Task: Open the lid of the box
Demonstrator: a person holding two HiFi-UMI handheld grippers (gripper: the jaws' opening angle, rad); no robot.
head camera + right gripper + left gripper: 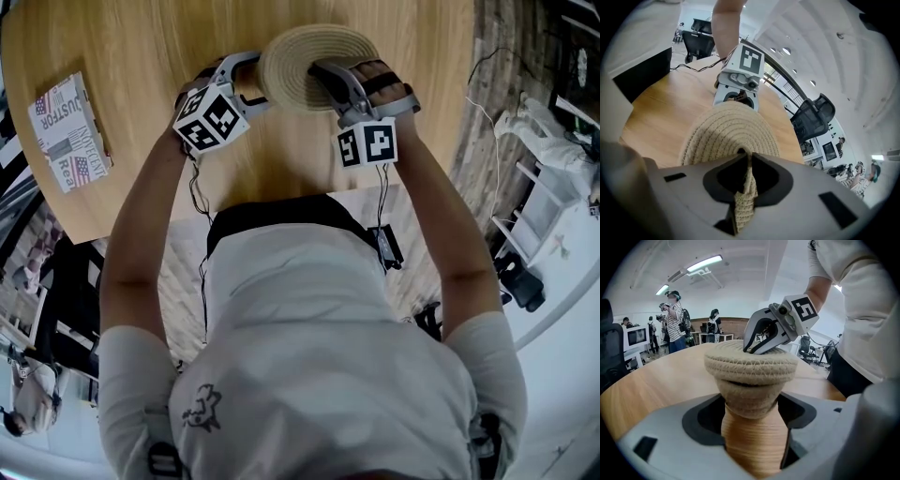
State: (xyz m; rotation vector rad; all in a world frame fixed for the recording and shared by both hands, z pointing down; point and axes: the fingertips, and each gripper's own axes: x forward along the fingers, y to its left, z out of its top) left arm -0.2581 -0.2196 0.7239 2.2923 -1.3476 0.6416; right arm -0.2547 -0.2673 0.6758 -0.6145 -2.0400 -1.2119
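Left tongs [751, 420] clasp the one box [749, 398]; right tongs [747, 174] pinch the loop [746, 194] of its one lid [729, 131] (seated).

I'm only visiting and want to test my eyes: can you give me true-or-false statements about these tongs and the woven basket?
1. The right tongs pinch the rope loop on the woven lid. True.
2. The left tongs hang empty above the table. False: they clasp the basket's body.
3. The lid lies beside the basket. False: it sits on top of the basket.
4. A printed box lies on the wooden table, to the person's left. True.
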